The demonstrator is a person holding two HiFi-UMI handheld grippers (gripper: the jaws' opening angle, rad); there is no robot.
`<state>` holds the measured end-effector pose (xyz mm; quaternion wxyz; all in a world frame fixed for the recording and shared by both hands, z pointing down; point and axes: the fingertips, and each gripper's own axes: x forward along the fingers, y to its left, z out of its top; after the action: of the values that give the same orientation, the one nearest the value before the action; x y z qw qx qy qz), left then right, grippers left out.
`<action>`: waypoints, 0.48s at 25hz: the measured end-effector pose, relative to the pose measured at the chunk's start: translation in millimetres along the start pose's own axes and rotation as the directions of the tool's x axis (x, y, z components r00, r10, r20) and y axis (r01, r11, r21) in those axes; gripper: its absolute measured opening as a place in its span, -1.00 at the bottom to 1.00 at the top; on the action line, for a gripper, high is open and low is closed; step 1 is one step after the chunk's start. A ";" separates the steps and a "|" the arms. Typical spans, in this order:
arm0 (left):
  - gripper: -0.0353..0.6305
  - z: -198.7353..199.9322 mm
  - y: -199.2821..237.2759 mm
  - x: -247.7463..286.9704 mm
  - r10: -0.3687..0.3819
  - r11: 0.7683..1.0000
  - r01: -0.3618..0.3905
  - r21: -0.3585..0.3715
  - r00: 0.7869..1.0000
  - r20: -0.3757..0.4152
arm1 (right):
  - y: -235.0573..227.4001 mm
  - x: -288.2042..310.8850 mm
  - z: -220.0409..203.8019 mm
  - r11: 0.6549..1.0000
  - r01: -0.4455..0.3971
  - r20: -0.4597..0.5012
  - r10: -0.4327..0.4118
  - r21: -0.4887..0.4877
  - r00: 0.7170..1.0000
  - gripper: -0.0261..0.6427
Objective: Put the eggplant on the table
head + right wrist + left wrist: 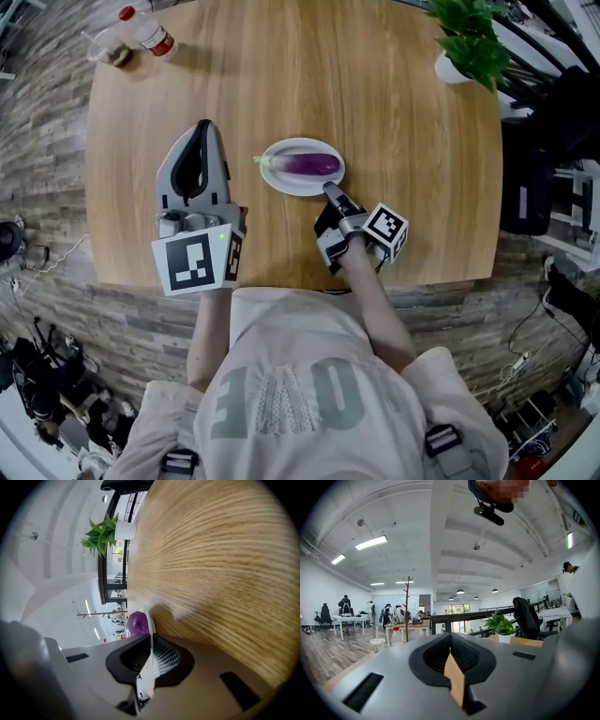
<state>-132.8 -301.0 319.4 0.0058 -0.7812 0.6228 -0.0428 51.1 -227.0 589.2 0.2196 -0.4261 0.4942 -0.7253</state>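
A purple eggplant (309, 165) with a green stem lies on a small white plate (281, 183) in the middle of the wooden table (394, 122). My right gripper (328, 188) reaches the plate's near right rim, and it is shut on that rim. In the right gripper view the thin white plate edge (151, 637) runs between the jaws of the right gripper (151, 644), with the eggplant (136, 624) just beyond. My left gripper (202, 127) hovers to the left of the plate, apart from it, shut and holding nothing. The left gripper (450, 637) points level across the room.
A plastic bottle (148, 30) and a clear cup (108, 49) stand at the table's far left corner. A potted plant (469, 42) sits at the far right corner. The table's near edge runs just below both grippers. Chairs and cables lie around the table.
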 end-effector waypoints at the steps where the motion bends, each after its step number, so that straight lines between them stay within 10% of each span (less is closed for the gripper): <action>1: -0.87 -0.3 -0.4 -0.1 -0.001 1.000 0.001 0.000 1.000 -0.001 | -1.3 0.2 -0.6 1.000 0.007 -0.001 -0.007 0.012 1.000 -0.84; 8: -0.87 1.5 -0.4 -1.0 0.003 1.000 -0.003 0.006 1.000 0.004 | -5.2 -6.5 -4.0 0.996 0.076 0.020 -0.077 0.037 0.997 -0.83; 12: -0.87 2.2 1.3 -2.7 0.006 1.000 -0.006 0.006 1.000 0.008 | 1.4 -9.0 -7.8 0.996 0.065 0.028 -0.067 0.059 0.997 -0.44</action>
<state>-134.5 -298.8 317.0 0.0108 -0.7794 0.6251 -0.0413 49.3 -216.8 583.1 0.2152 -0.4466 0.4554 -0.7395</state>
